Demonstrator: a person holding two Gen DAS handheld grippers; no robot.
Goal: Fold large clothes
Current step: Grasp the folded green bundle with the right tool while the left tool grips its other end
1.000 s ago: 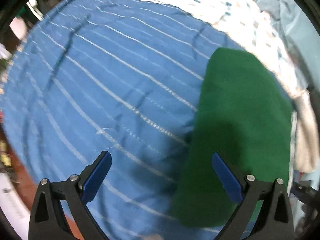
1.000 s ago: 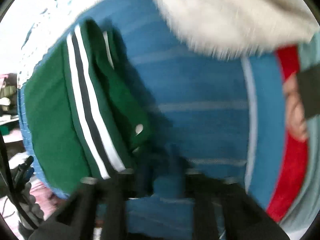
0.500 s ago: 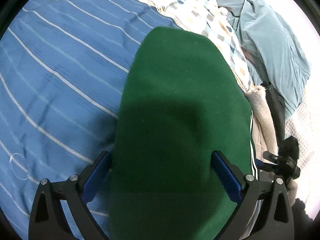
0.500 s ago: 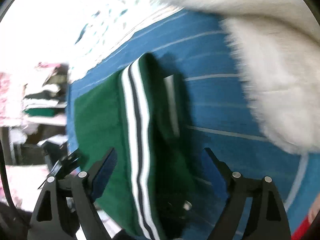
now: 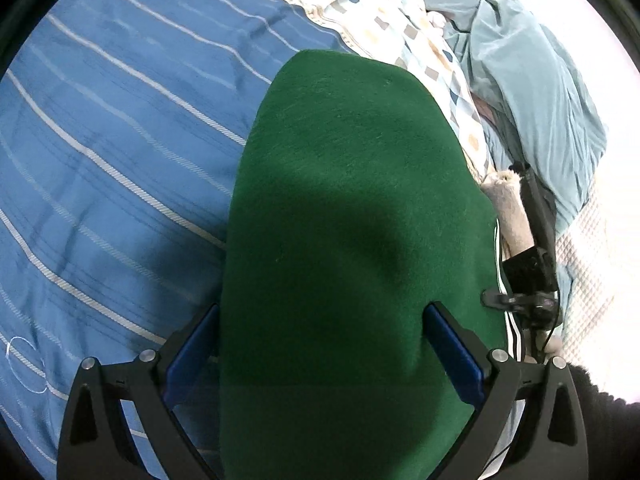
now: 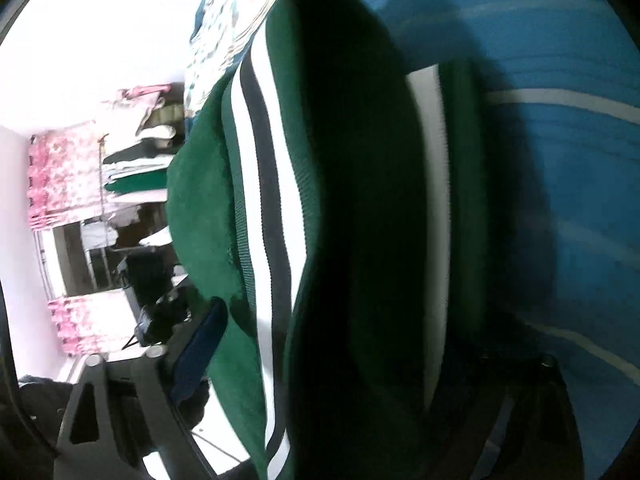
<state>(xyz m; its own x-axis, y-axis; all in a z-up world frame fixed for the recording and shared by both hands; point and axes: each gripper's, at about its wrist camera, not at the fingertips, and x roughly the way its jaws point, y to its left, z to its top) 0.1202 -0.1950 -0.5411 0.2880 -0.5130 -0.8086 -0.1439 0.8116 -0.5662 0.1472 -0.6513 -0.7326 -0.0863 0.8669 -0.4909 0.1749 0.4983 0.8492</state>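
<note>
A folded dark green garment (image 5: 352,200) lies on a blue bedspread with white stripes (image 5: 120,160). My left gripper (image 5: 322,344) stands wide open astride it, one blue pad at each side edge of the fold. In the right wrist view, the garment's white-and-black striped band (image 6: 260,200) and thick folded edge fill the middle. My right gripper (image 6: 352,340) has that edge between its jaws, which are closing. Only its left finger (image 6: 200,340) shows clearly. The other is lost in shadow, so contact with the cloth is unclear.
A patterned quilt (image 5: 400,20) and a crumpled pale teal cloth (image 5: 520,80) lie beyond the garment. A fuzzy beige sleeve (image 5: 512,216) shows at the right. Shelves of folded clothes (image 6: 136,160) and a pink floral curtain (image 6: 64,180) stand past the bed edge.
The left gripper swung from bare bedspread onto the green garment, which now lies between its fingers. The right gripper dropped close to the striped edge, and the white fluffy cloth left its view.
</note>
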